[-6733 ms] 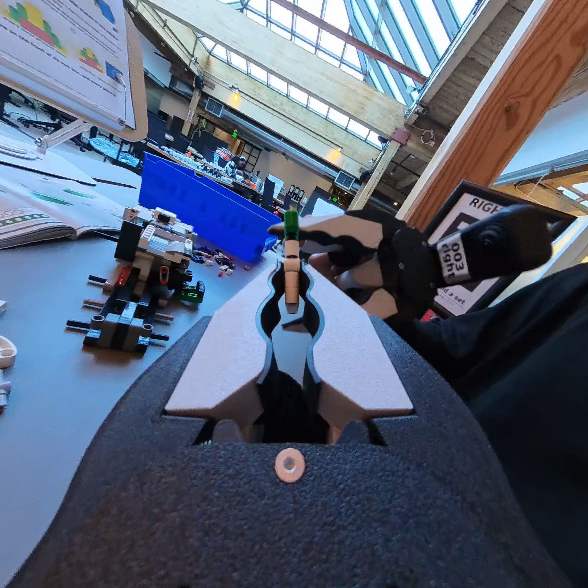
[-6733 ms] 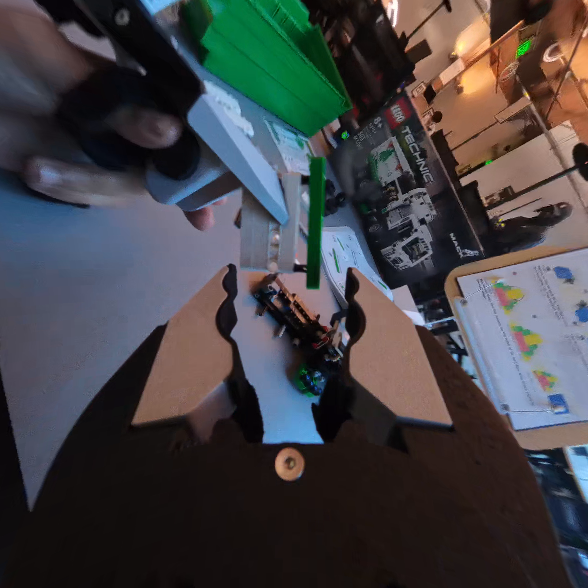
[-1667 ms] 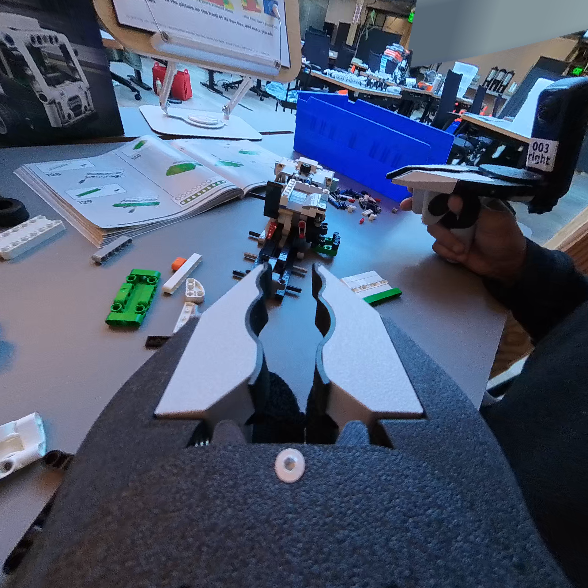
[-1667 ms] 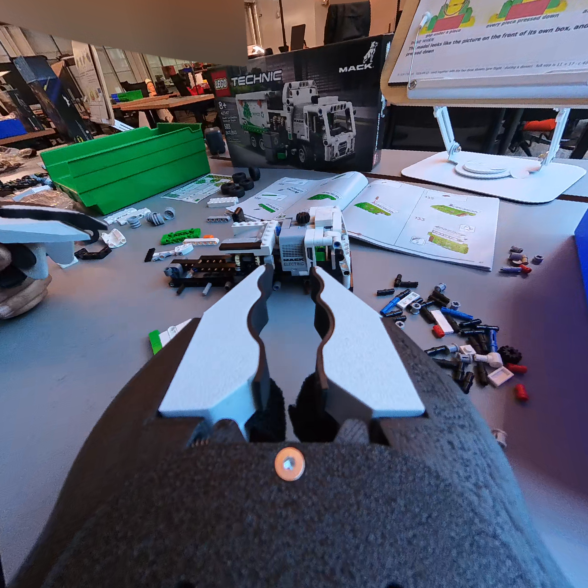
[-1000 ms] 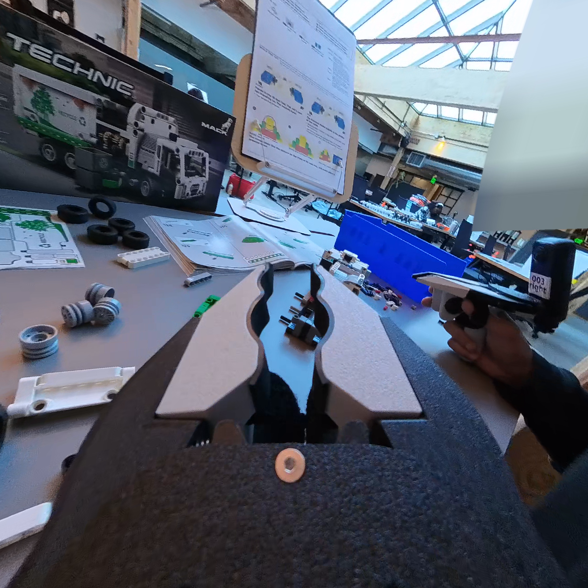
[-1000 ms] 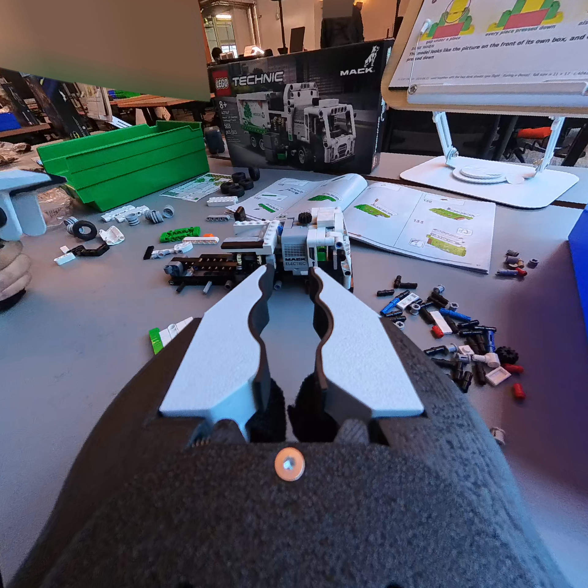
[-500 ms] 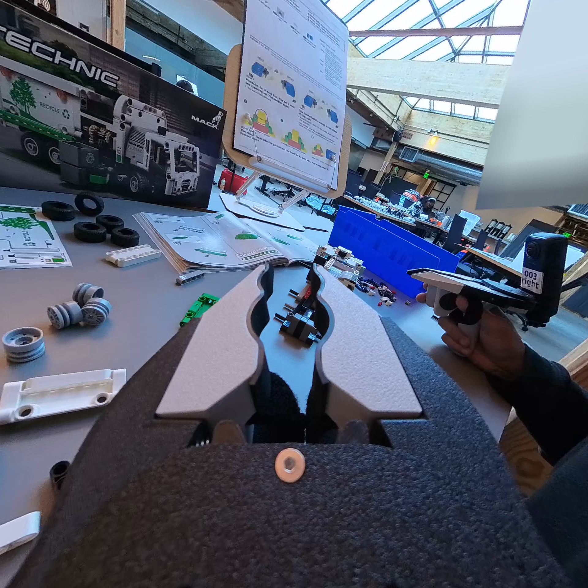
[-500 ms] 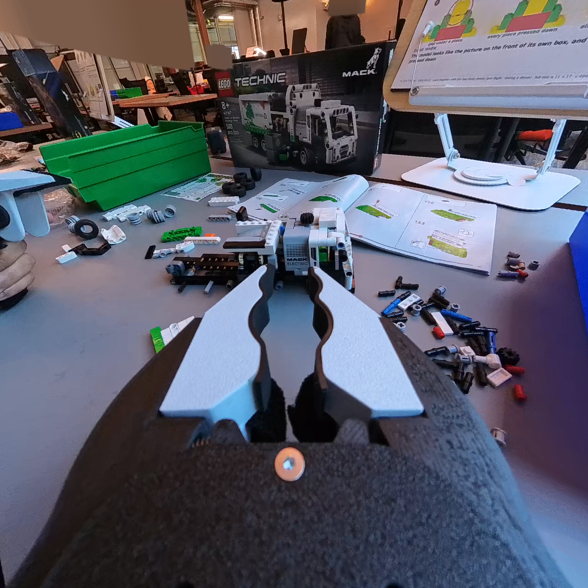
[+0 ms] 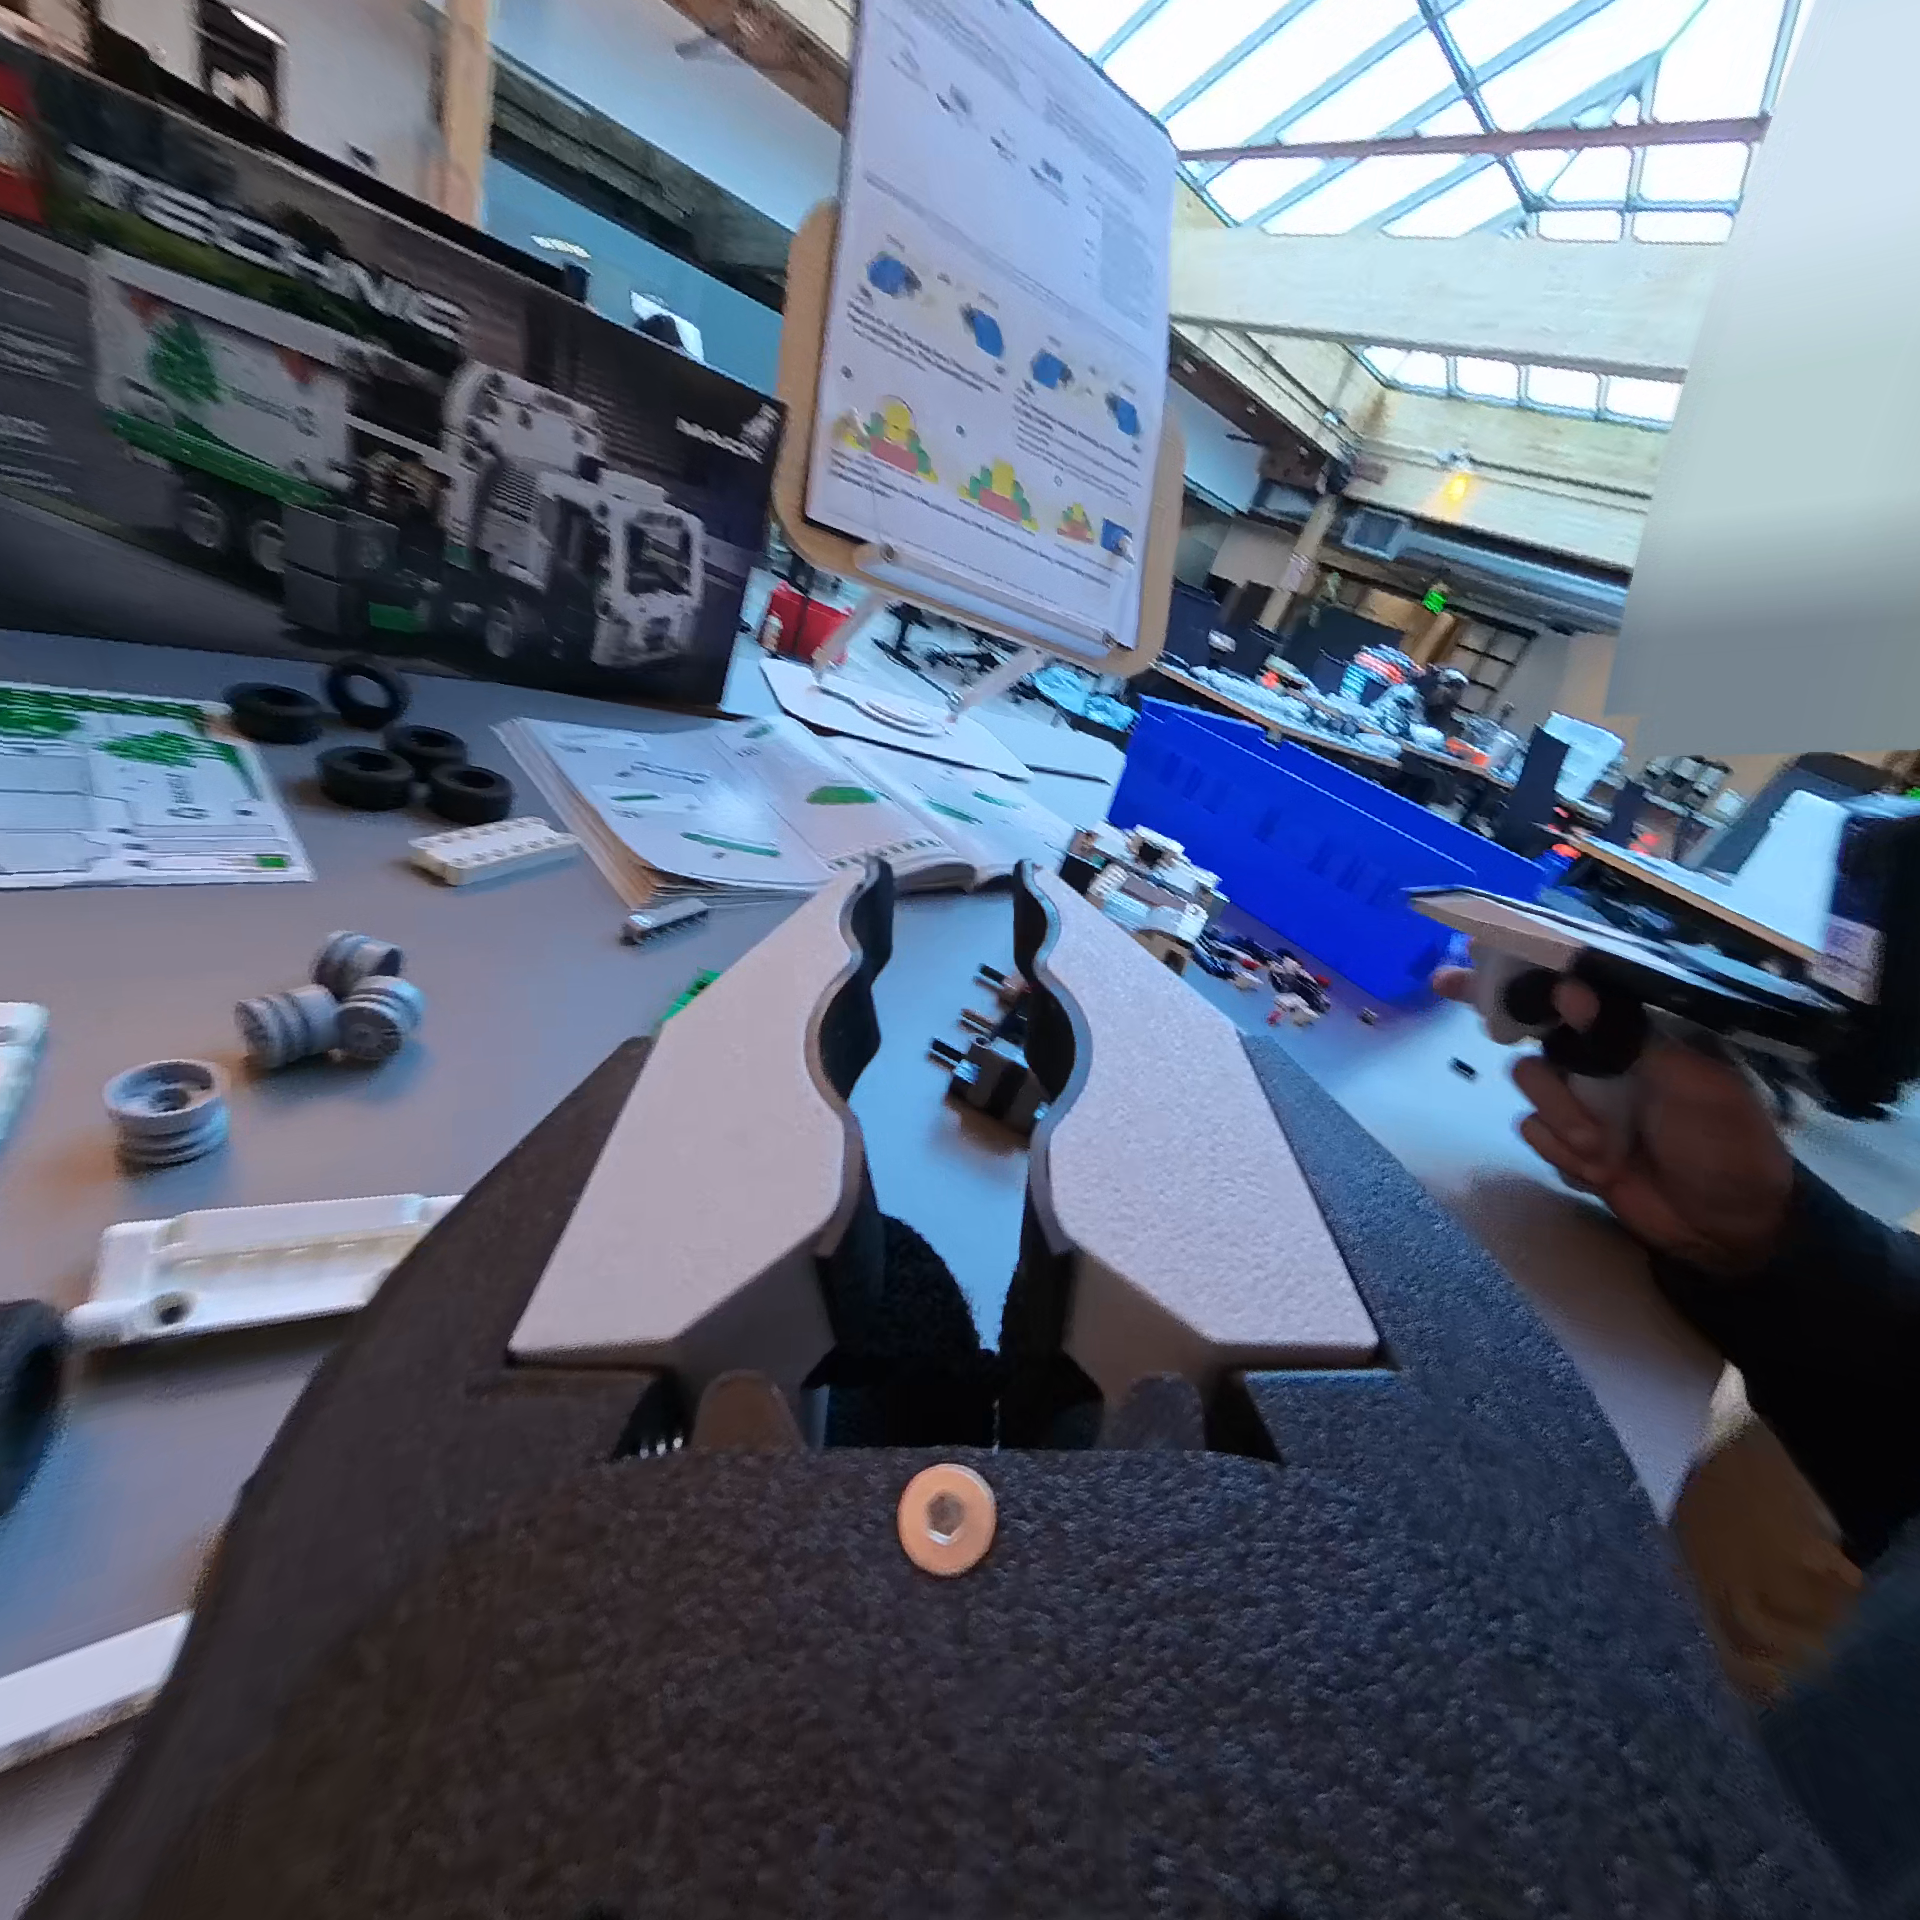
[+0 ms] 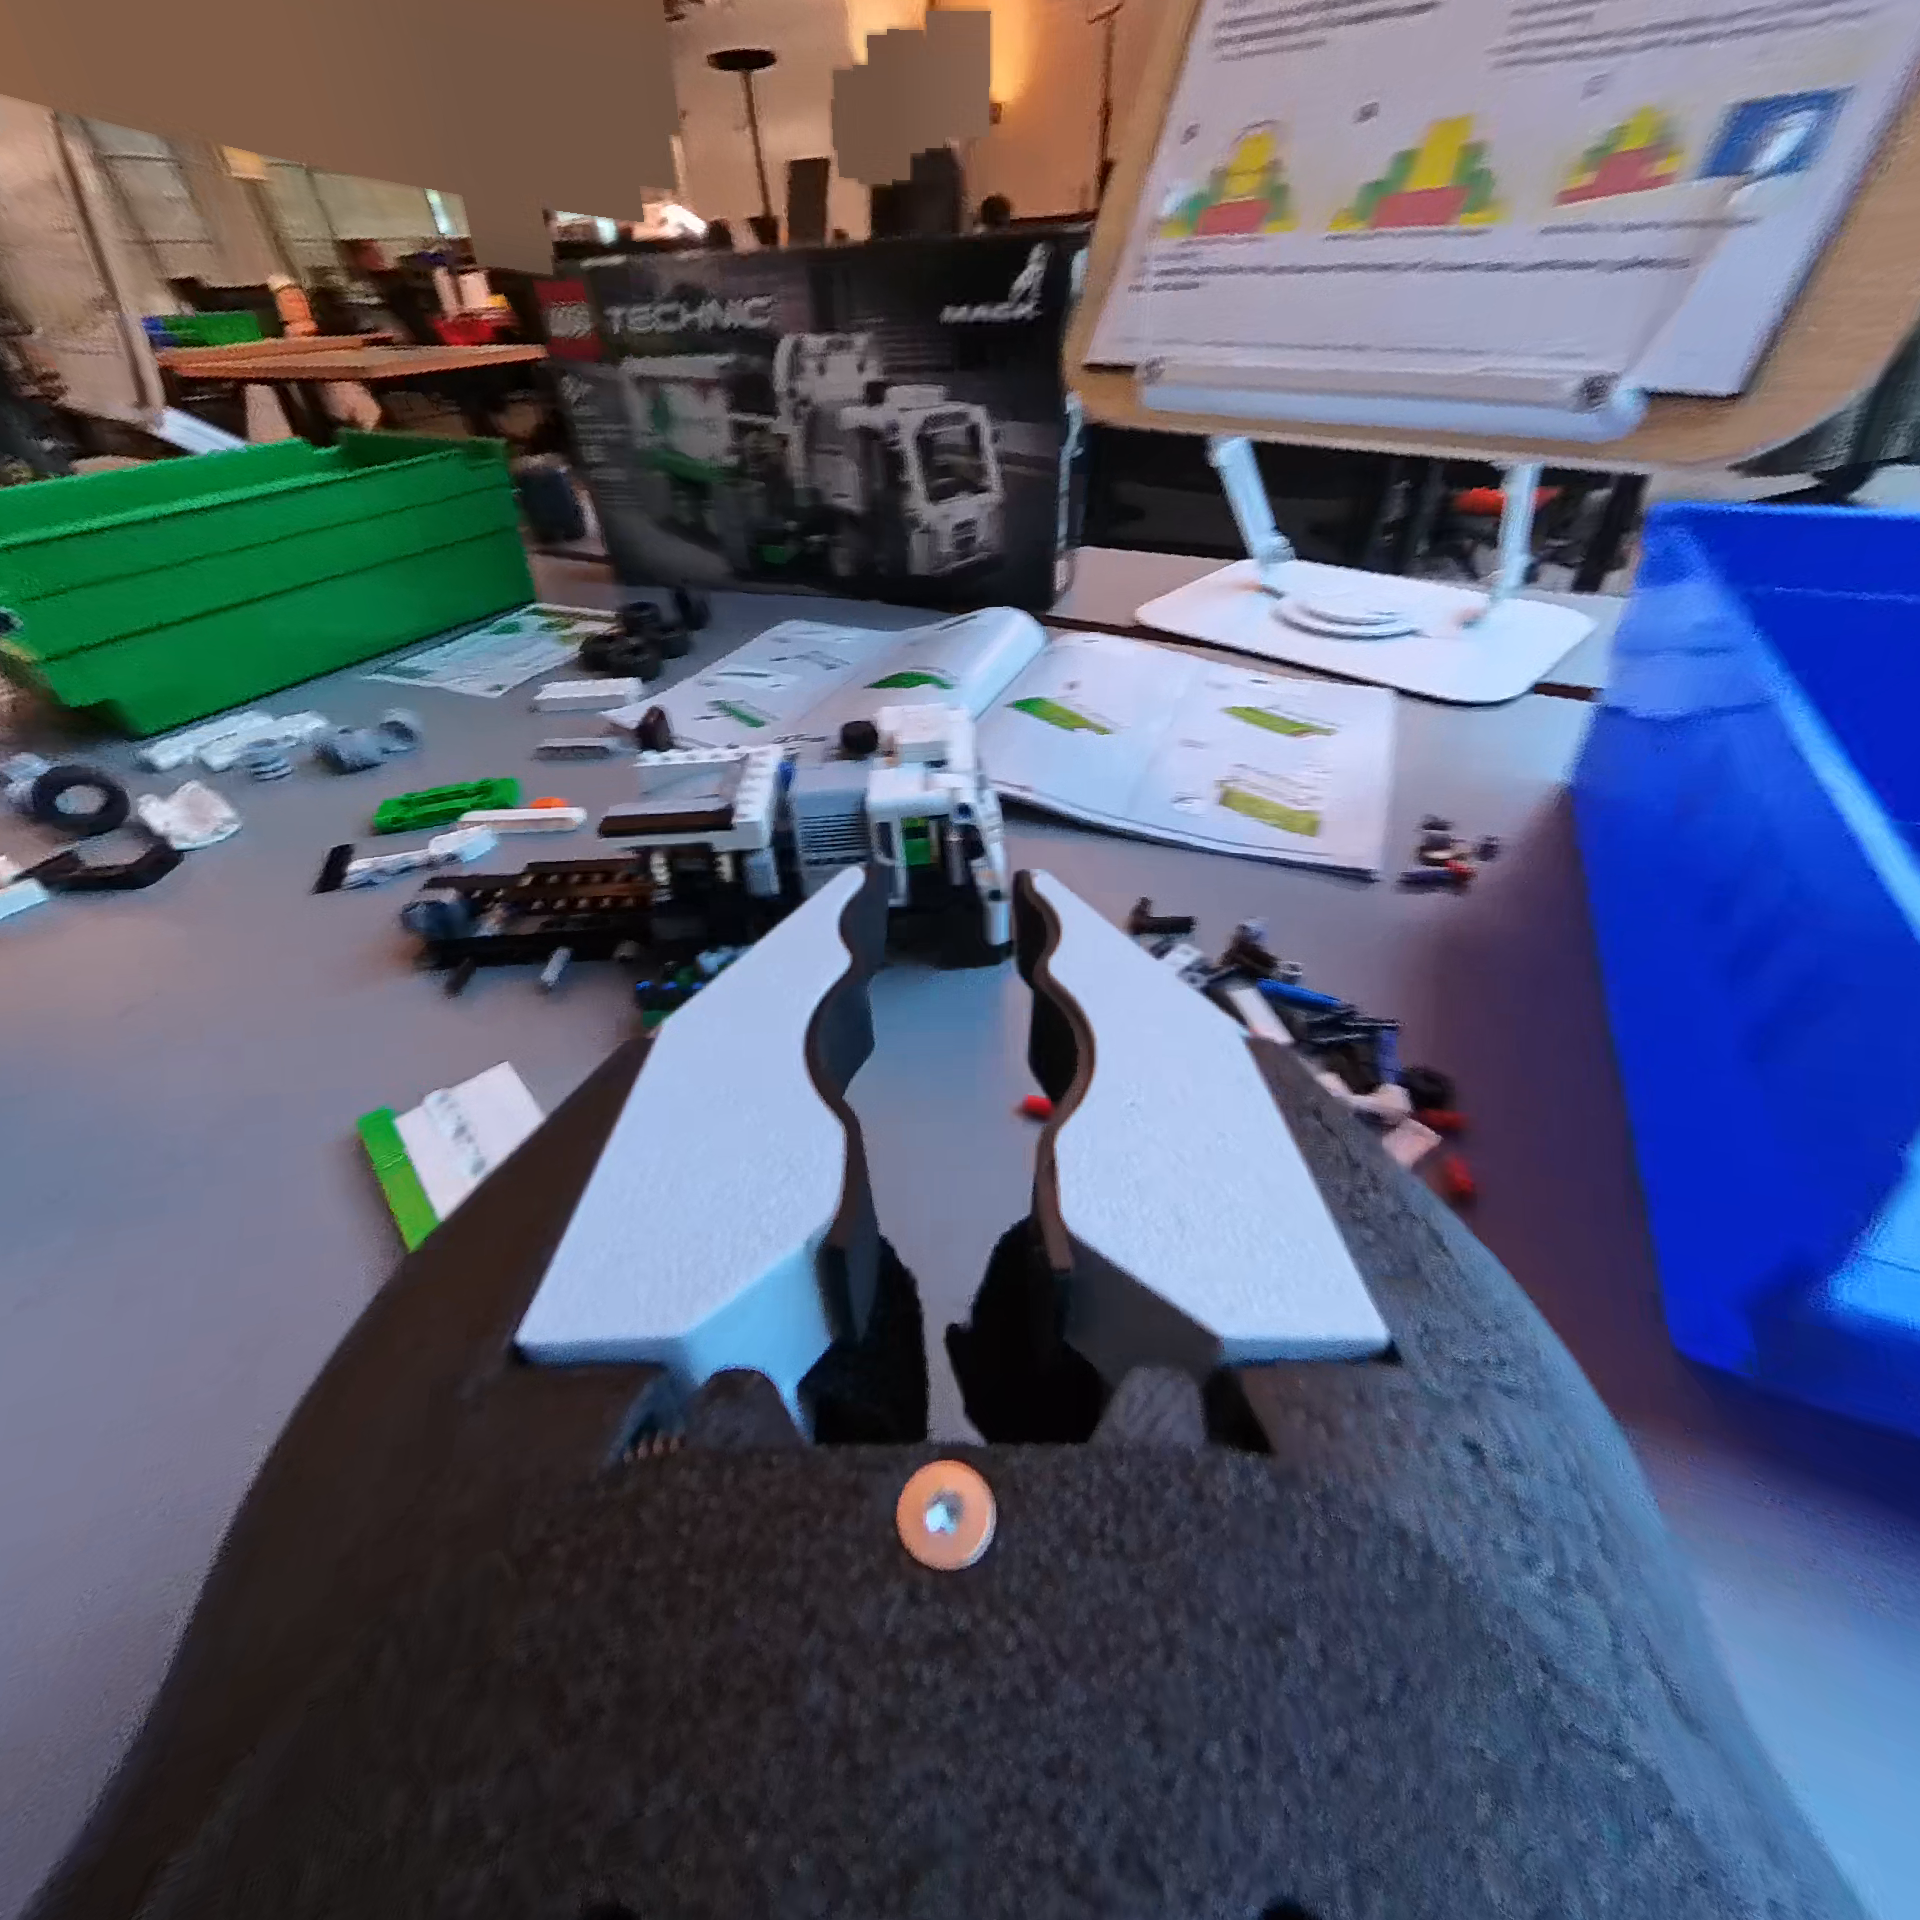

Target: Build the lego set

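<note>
Half-built white, grey and black plastic brick truck (image 10: 790,852) standing on the grey tabletop (image 10: 208,1039), just ahead of the right gripper (image 10: 945,914), cab end nearest the fingertips, open black chassis frame stretching off to the left. Right gripper empty, jaws parted with a clear gap; left gripper (image 9: 951,904) likewise empty and parted, hovering above the table with the truck's black rear frame (image 9: 987,1060) seen through the gap. Open paper instruction booklet (image 10: 1091,727) lying just behind the model; green and white flat panel assembly (image 10: 436,1143) resting near the right gripper's left finger; loose small pins and connectors (image 10: 1340,1039) scattered to the right beside the blue plastic bin (image 10: 1766,935). Probably light, rigid and smooth-sided, so prone to sliding under a push; pressed joints likely to pop apart if squeezed across overhanging panels or protruding axle pins. Best taken across the solid cab block or the stiff chassis beams, low and square.
</note>
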A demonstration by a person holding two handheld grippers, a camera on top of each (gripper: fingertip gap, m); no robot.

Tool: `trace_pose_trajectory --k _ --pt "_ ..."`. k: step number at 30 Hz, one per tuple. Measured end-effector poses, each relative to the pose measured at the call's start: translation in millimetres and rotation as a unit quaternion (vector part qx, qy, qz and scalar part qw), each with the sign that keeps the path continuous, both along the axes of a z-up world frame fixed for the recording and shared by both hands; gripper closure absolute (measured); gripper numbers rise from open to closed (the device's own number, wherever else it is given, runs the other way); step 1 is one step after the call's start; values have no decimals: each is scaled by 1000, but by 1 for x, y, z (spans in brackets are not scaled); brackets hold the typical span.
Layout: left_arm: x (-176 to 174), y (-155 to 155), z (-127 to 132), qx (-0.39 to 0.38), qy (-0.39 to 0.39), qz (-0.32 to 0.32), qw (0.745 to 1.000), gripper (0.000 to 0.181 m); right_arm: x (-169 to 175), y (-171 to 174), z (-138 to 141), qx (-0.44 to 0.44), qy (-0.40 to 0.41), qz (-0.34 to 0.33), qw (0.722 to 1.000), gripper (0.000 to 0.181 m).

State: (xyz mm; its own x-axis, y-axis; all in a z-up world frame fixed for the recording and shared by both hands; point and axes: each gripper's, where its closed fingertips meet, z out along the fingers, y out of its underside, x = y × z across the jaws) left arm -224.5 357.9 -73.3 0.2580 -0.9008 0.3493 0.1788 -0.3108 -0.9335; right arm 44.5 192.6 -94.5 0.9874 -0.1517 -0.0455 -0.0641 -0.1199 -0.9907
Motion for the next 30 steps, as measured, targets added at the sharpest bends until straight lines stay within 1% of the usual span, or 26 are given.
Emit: trace_pose_trajectory --k 1,3,4,6,7,9,11,14,15,16,18,20,25,27,30 --pt "-3 3 1 1 -4 10 1000 161 8 -7 3 3 -6 -15 1000 154" --pt "-7 7 2 -4 -12 22 1000 161 34 -25 5 -17 -22 -67 997 152" --pt "-8 8 2 -7 -14 24 1000 161 48 -35 4 -41 -35 -87 995 151" --pt "-7 8 1 -10 -12 22 1000 161 84 -61 1 -109 -67 -145 981 144" --pt "-5 7 1 -10 -8 18 1000 161 99 -76 0 -138 -69 -165 974 143" --pt "-1 4 -1 -7 0 7 1000 161 117 -99 0 -158 -32 -177 971 140" --pt "5 1 -3 -6 11 -4 1000 161 116 -112 -8 -161 36 -155 974 140" --pt "11 -2 -7 -4 27 -18 999 161 97 -118 -41 -209 118 -101 965 144" --pt "13 -3 -7 -2 31 -21 999 161 89 -118 -53 -225 131 -87 961 149" --pt "14 -4 -8 -1 35 -23 999 161 85 -119 -63 -243 128 -91 957 152" --pt "16 -6 -9 3 39 -26 999 160 83 -123 -78 -277 93 -110 950 154" --pt "17 -7 -8 6 40 -30 999 161 81 -121 -87 -303 62 -114 944 154" --pt "15 -9 -6 14 34 -28 999 161 85 -116 -92 -324 5 -128 937 170" --pt "14 -10 -5 17 31 -24 999 161 82 -114 -93 -319 9 -118 940 176" --pt "13 -11 -4 23 29 -23 999 161 75 -110 -93 -314 24 -98 944 177"
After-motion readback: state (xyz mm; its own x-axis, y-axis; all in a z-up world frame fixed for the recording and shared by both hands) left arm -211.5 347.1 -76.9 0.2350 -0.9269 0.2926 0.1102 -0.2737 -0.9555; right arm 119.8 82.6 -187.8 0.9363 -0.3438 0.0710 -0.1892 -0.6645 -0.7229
